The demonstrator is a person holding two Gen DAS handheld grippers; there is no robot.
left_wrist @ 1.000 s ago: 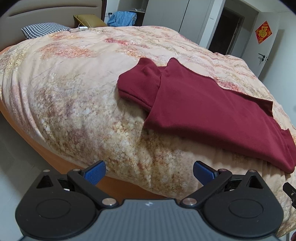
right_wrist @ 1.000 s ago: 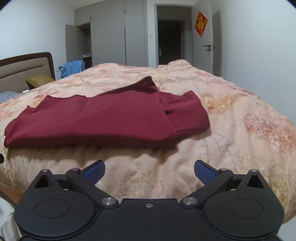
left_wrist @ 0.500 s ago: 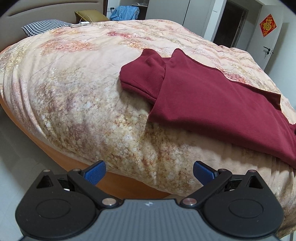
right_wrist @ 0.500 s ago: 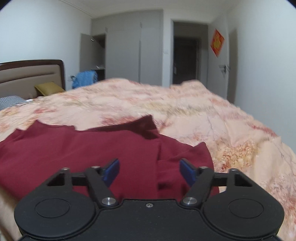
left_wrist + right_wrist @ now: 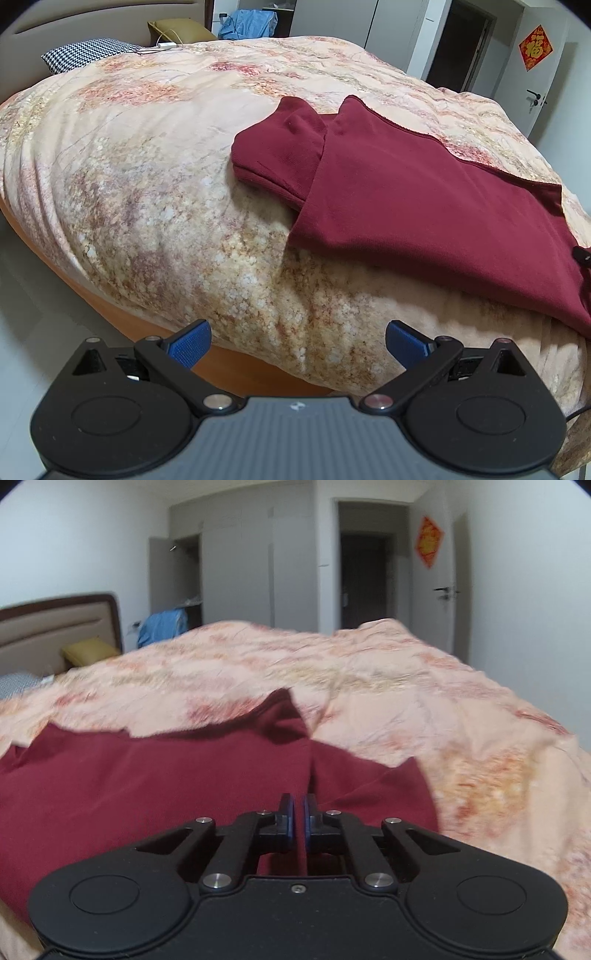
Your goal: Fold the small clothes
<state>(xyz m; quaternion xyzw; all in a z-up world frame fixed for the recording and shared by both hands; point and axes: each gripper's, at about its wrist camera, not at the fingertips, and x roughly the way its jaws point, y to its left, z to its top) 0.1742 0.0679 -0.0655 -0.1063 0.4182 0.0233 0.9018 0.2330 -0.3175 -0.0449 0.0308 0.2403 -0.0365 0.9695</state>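
A dark red garment [image 5: 424, 199] lies partly folded on the bed, one sleeve end sticking out at its left [image 5: 280, 147]. My left gripper [image 5: 297, 343] is open and empty, hovering off the bed's near edge, apart from the garment. In the right wrist view the same garment [image 5: 147, 782] fills the lower left. My right gripper [image 5: 299, 819] has its blue pads almost together on the garment's near edge, at the seam between body and sleeve; a thin fold of red cloth sits between them.
The bed carries a peach floral quilt [image 5: 147, 166]. A houndstooth pillow [image 5: 85, 55] and an olive cushion [image 5: 177, 31] lie by the headboard. Blue clothing [image 5: 162, 626] hangs near the wardrobe. Floor [image 5: 33, 295] lies left of the bed.
My right gripper moved forward onto the garment and closed from wide open to nearly shut on its edge. My left gripper drifted a little and stayed open.
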